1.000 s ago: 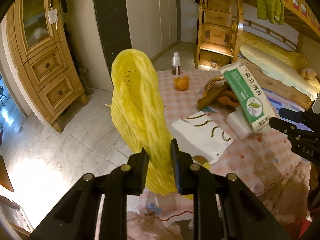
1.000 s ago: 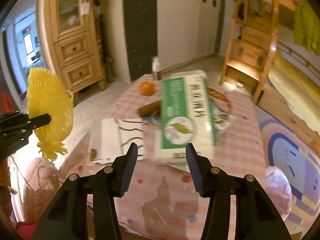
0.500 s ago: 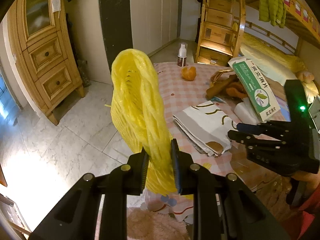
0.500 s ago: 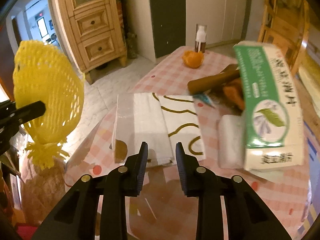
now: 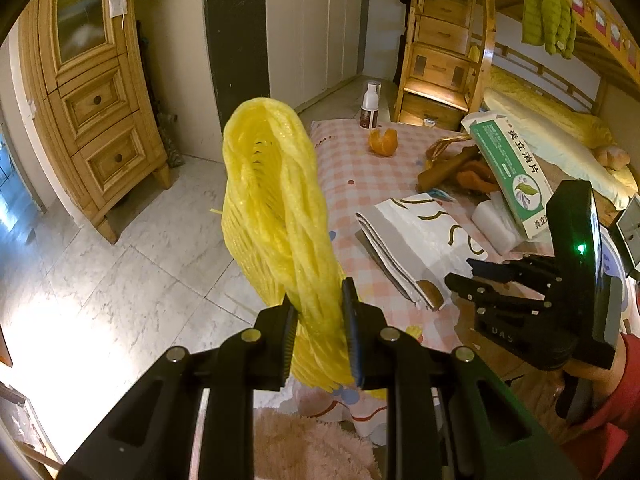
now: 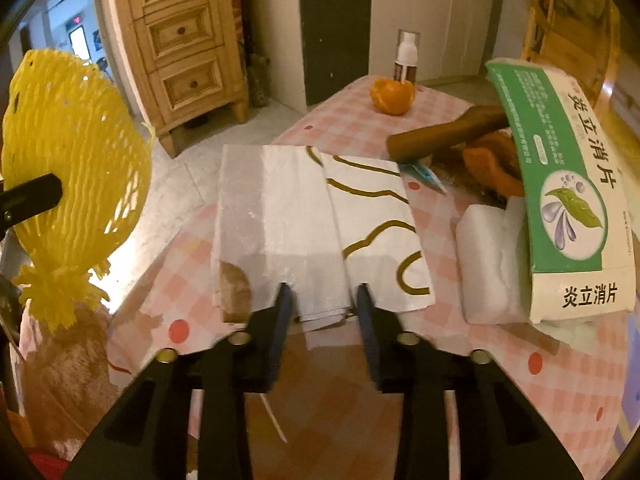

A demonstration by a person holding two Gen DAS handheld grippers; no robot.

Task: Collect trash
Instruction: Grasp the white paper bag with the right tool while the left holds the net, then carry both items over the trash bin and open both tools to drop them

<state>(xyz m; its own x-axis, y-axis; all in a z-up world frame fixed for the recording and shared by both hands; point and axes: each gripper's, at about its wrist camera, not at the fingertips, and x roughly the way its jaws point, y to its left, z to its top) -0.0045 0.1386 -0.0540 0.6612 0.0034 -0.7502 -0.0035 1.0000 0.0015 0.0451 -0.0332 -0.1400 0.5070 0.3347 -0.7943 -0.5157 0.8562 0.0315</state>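
Note:
My left gripper (image 5: 318, 320) is shut on a yellow foam fruit net (image 5: 276, 208) and holds it up left of the table; the net also shows in the right wrist view (image 6: 72, 160). My right gripper (image 6: 322, 300) is open and empty, its fingertips at the near edge of a folded white paper bag (image 6: 316, 224) with brown lines on the pink checked tablecloth (image 6: 348, 120). The bag (image 5: 416, 240) and the right gripper (image 5: 472, 280) also show in the left wrist view.
A green and white box (image 6: 568, 184) leans on white foam (image 6: 484, 252) at the right. Behind lie a brown stick (image 6: 444, 136), an orange peel (image 6: 392, 96) and a small bottle (image 6: 406, 56). A wooden cabinet (image 5: 96, 120) stands left; a bunk bed (image 5: 520, 80) is behind.
My right gripper has moved down and left to the near edge of the paper bag, narrowing then widening a little. The left gripper keeps holding the yellow net almost still.

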